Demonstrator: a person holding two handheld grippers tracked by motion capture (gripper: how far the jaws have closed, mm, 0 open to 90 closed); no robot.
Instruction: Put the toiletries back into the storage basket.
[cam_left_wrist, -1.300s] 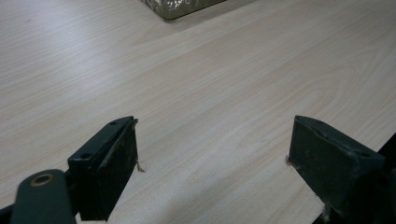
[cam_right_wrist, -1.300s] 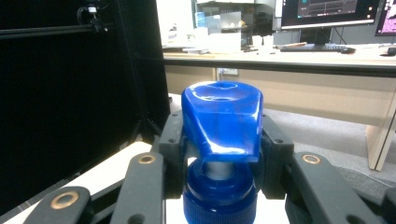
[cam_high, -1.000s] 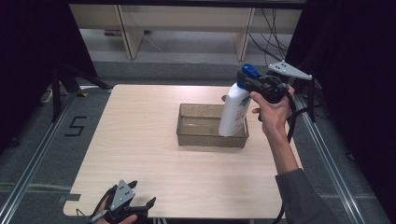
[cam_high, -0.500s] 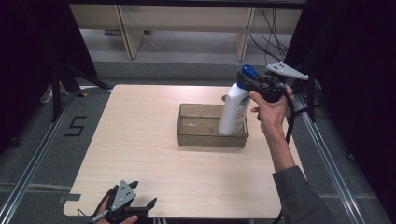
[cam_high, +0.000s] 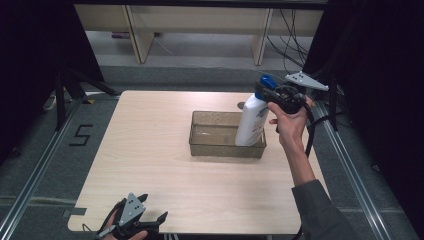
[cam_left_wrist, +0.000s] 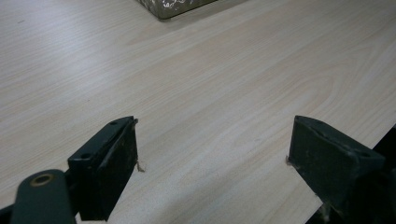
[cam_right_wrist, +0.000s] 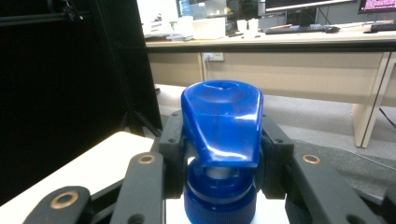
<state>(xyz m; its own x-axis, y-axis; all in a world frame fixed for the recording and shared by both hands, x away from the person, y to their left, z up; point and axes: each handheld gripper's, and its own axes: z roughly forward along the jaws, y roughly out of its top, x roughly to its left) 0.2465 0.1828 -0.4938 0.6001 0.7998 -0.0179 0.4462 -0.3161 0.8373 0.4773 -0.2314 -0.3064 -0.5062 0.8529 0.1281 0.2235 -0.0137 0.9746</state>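
Note:
A white bottle (cam_high: 251, 121) with a blue pump cap (cam_high: 267, 81) stands tilted with its base inside the clear brown plastic bin (cam_high: 205, 147) at the table's middle right. My right gripper (cam_high: 274, 93) is shut on the bottle's neck just under the cap; in the right gripper view the blue cap (cam_right_wrist: 223, 121) sits between the black fingers (cam_right_wrist: 173, 149). My left gripper (cam_high: 145, 216) rests at the table's near left edge, open, its fingers (cam_left_wrist: 109, 163) wide apart over bare wood with nothing between them.
The light wooden table (cam_high: 150, 150) has bare room left of and in front of the bin. A corner of the bin (cam_left_wrist: 173, 7) shows at the top of the left gripper view. Shelving and cables stand beyond the far edge.
The bottle and right gripper have shifted slightly toward the bin. The left gripper has edged a little to the right along the near edge.

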